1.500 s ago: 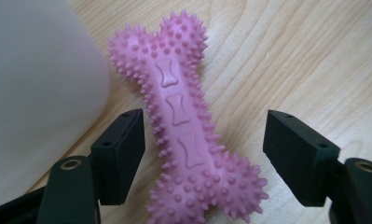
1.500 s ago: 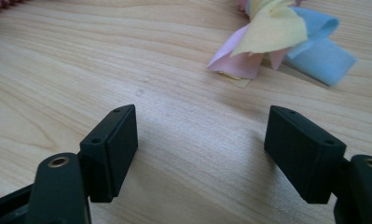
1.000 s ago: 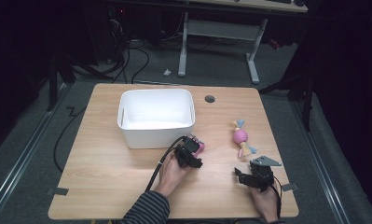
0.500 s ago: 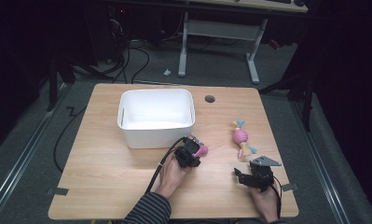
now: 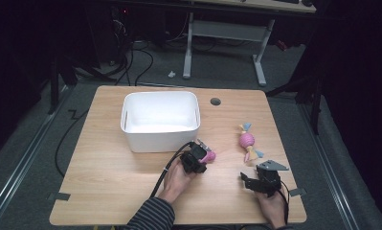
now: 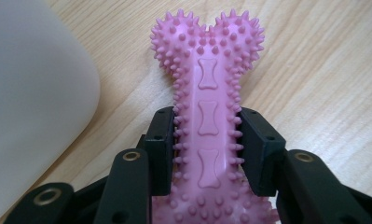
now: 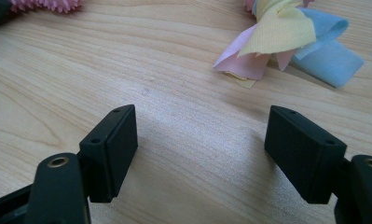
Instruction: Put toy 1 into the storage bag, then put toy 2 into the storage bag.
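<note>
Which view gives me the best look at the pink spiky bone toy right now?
The left gripper view: the pink bone toy sits close up, with the left tool shut on its shaft. The high view shows a small pink end beside the white bin. The right gripper view catches its spiky edge.

Left hand-held gripper [image 6: 207,154] jaws now closed on the pink spiky bone [image 6: 207,116].

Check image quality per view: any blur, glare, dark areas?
High view: table evenly lit, surroundings nearly black, white bin interior bright, near washed out. Left gripper view: pink spiked bone toy sharp, bin wall at left a soft featureless blur. Right gripper view: wood grain crisp, soft shadows under the pads, cloth toy slightly soft.
</note>
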Tool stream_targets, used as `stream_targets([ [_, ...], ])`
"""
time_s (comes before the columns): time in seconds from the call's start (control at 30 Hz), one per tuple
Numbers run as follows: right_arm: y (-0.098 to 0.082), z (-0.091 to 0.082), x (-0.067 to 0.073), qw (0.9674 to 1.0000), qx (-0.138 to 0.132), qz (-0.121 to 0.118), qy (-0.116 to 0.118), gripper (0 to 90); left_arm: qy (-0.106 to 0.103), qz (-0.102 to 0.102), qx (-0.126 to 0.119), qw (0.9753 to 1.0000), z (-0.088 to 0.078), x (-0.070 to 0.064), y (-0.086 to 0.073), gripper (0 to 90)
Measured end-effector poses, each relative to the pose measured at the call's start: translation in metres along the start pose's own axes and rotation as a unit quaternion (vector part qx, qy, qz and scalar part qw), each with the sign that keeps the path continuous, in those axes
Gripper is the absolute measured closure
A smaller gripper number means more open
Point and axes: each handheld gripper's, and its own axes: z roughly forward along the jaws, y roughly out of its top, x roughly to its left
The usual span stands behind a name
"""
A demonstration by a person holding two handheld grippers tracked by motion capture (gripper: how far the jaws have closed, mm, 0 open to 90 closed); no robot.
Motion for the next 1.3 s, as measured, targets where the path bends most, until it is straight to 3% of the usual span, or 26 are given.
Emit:
stream_targets([
  [0.1,0.0,0.0,0.0,1.0,0.0,0.001,0.0,25.6,-0.004,0.012,-0.009,0.9999,-0.004,-0.002,-0.001,59.4],
  [0.43,0.0,0.0,0.0,1.0,0.0,0.001,0.0,25.5,-0.035,0.013,-0.037,0.9986,-0.027,0.003,-0.004,59.4],
  [0.53,0.0,0.0,0.0,1.0,0.0,0.001,0.0,25.6,-0.052,0.01,-0.039,0.9978,-0.036,0.006,-0.007,59.5],
  [0.63,0.0,0.0,0.0,1.0,0.0,0.001,-0.001,25.6,-0.054,0.018,-0.045,0.9974,-0.047,0.006,-0.01,59.5],
  [0.73,0.0,0.0,0.0,1.0,0.0,0.001,-0.001,25.6,-0.063,0.015,-0.056,0.9964,-0.062,0.011,-0.014,59.4],
  [0.87,0.0,0.0,0.0,1.0,0.0,0.001,-0.001,25.6,-0.071,-0.003,-0.069,0.9951,-0.079,0.021,-0.02,59.5],
  [1.3,0.0,0.0,0.0,1.0,0.0,0.001,0.0,25.5,-0.077,-0.019,-0.078,0.9938,-0.12,0.046,-0.037,59.5],
])
